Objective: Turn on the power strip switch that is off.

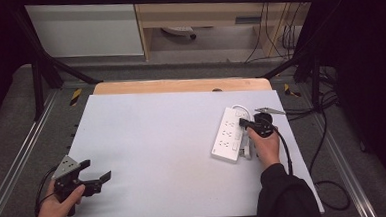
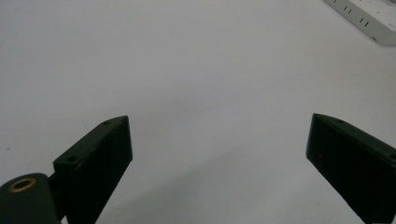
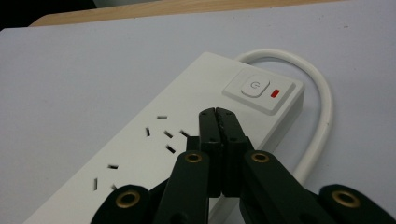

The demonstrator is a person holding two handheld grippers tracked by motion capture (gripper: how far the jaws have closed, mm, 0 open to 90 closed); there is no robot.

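Note:
A white power strip (image 1: 228,135) lies on the right part of the table, its white cable (image 3: 322,112) looping behind its far end. On that end sit a white power button (image 3: 254,87) and a red indicator (image 3: 275,93). My right gripper (image 1: 243,122) hovers over the strip's far end with its jaws pressed together and nothing between them; in the right gripper view its tips (image 3: 217,113) point at the strip just short of the button. My left gripper (image 1: 98,178) rests at the table's front left, jaws wide apart over bare surface (image 2: 219,126). A corner of the strip (image 2: 369,18) shows far off.
The grey-white table mat (image 1: 157,140) covers a wooden tabletop (image 1: 180,85). Black frame bars (image 1: 43,61) stand at the back corners, and black cables (image 1: 323,146) trail off the table's right side. A sleeve (image 1: 286,199) comes in at the bottom right.

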